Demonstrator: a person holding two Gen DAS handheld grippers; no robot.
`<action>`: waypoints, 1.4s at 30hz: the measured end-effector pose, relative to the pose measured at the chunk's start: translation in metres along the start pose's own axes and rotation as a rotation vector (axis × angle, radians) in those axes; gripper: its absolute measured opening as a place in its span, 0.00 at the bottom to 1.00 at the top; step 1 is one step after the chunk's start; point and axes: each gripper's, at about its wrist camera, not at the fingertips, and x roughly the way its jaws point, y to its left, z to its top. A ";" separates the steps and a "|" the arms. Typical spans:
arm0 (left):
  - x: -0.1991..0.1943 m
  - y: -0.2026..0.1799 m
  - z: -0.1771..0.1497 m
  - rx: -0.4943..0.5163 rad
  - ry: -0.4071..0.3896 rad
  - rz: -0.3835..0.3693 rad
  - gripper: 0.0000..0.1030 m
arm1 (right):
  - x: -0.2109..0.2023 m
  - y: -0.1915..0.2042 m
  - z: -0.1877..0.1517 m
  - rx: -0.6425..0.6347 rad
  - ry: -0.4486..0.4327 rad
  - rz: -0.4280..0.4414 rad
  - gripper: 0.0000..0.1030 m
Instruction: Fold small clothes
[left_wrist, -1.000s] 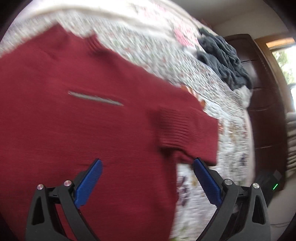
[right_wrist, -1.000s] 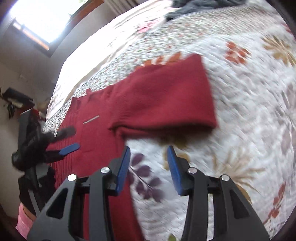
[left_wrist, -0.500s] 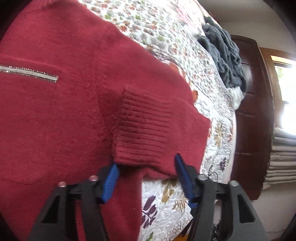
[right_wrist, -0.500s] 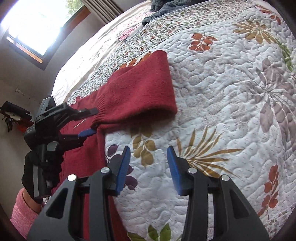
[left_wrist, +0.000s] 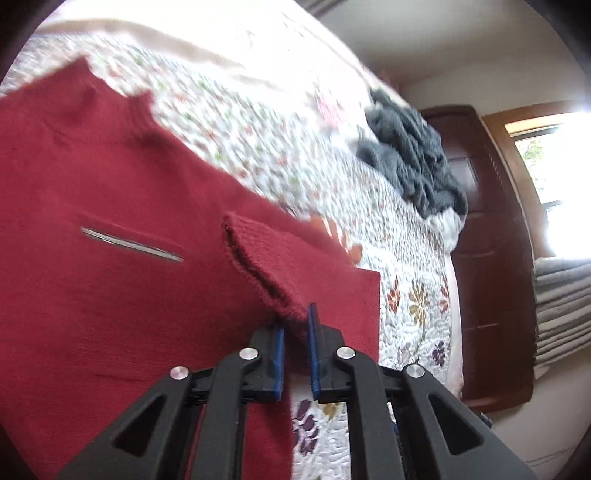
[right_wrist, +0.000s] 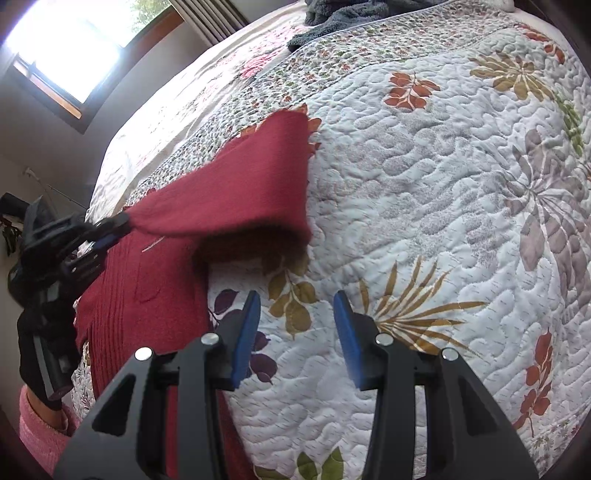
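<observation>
At the left of the right wrist view, a hand in a black glove (right_wrist: 40, 343) with a pink fuzzy sleeve (right_wrist: 40, 432) below it grips the left tongs (right_wrist: 110, 230), black-framed with blue pads, clenched on the cuff end of a dark red knit sweater (left_wrist: 92, 295). The sweater is soft and slightly fuzzy, with ribbing along its hem and a thin silvery strip (left_wrist: 131, 244) sewn across its chest; its body lies flat on the quilt (right_wrist: 443, 184), reaching toward the near-left edge of the bed. From the left wrist camera, the left tongs (left_wrist: 295, 349) pinch the ribbed cuff (left_wrist: 258, 266) between nearly closed pads, the cuff's open mouth lifted off the cloth below. The sleeve (right_wrist: 243, 195) hangs raised as a broad, gently arched band from the pinch out to its fold, where its far corner meets the quilt, casting a shadow beneath. The quilt is white, stitched in wavy puffed channels and printed with leaves and flowers in rust, ochre, grey and purple. To the right of the sleeve it lies bare and wide. The right tongs (right_wrist: 295, 332) hover released, pads well apart, over bare quilt just near and right of the sleeve's raised edge, touching no cloth. Far back lies a crumpled grey fleecy heap (left_wrist: 410, 155), and beyond the bed's right edge stands dark wooden furniture (left_wrist: 487, 240).
</observation>
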 end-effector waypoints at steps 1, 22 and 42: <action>-0.010 0.005 0.001 -0.003 -0.019 0.008 0.10 | 0.001 0.003 0.001 -0.002 0.000 0.004 0.40; -0.171 0.161 0.012 -0.123 -0.306 0.216 0.10 | 0.078 0.091 0.049 -0.083 0.128 0.070 0.43; -0.205 0.202 0.000 -0.169 -0.365 0.291 0.42 | 0.117 0.132 0.050 -0.153 0.191 -0.068 0.31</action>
